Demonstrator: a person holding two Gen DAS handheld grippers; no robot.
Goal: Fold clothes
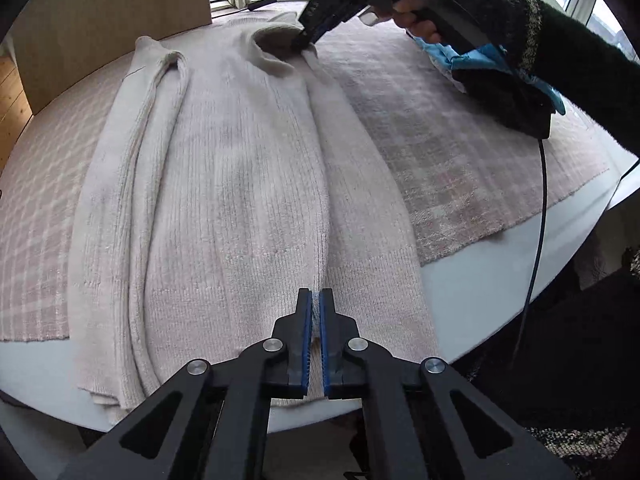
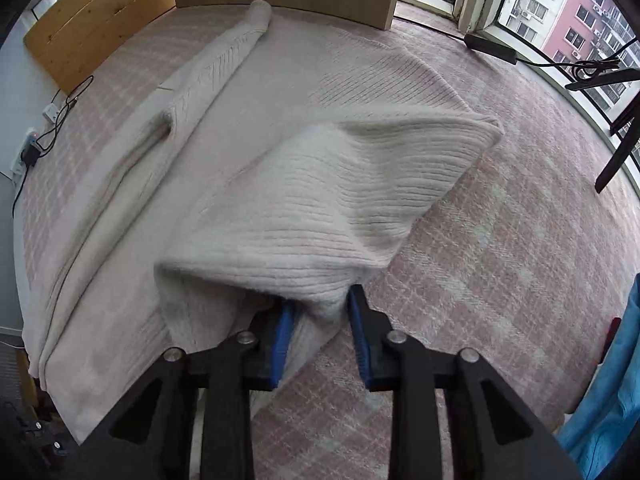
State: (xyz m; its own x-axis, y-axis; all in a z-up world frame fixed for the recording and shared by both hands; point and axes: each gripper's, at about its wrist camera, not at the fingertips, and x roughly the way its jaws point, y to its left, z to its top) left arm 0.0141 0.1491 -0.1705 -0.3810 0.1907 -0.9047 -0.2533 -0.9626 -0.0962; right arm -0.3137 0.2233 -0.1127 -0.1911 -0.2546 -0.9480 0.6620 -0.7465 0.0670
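- Cream ribbed sweater (image 1: 240, 184) flat on pink checked blanket (image 1: 460, 168); long axis from hem to collar, collar far.
- Left gripper (image 1: 316, 300) clamped on hem fold.
- Right gripper (image 2: 320, 308) pinching collar.

A sweater (image 1: 240, 184) is lying lengthwise on a blanket (image 1: 440, 160) covering a table (image 1: 472, 292). A wooden board (image 1: 108, 20) is standing behind it, beside the windows (image 2: 560, 4).
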